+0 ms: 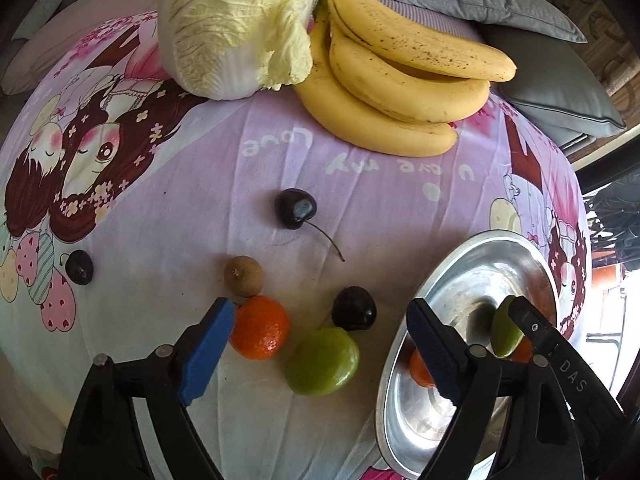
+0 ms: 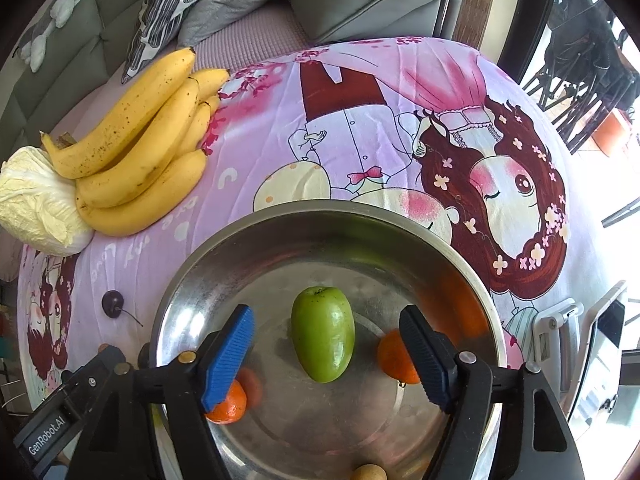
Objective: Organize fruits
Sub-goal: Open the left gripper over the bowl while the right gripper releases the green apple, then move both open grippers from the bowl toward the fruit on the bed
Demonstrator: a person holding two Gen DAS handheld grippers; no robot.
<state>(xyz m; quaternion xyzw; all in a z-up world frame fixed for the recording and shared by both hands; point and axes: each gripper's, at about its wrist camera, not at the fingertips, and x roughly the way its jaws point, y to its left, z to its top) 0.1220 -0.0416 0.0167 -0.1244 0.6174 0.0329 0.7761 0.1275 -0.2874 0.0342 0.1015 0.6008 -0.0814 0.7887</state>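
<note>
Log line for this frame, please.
right hand-held gripper open over green fruit in metal bowl | left hand-held gripper open near orange

shiny metal bowl (image 2: 224, 240), printed cloth (image 1: 280, 152)

Your left gripper (image 1: 320, 344) & right gripper (image 2: 326, 354): black plastic arms, silver pivot pins, ribbed blue pads (image 2: 228, 358) on the fingers. Right one's side shows "DAS" lettering; left one's body reads "GenRobot.AI" in white.
</note>
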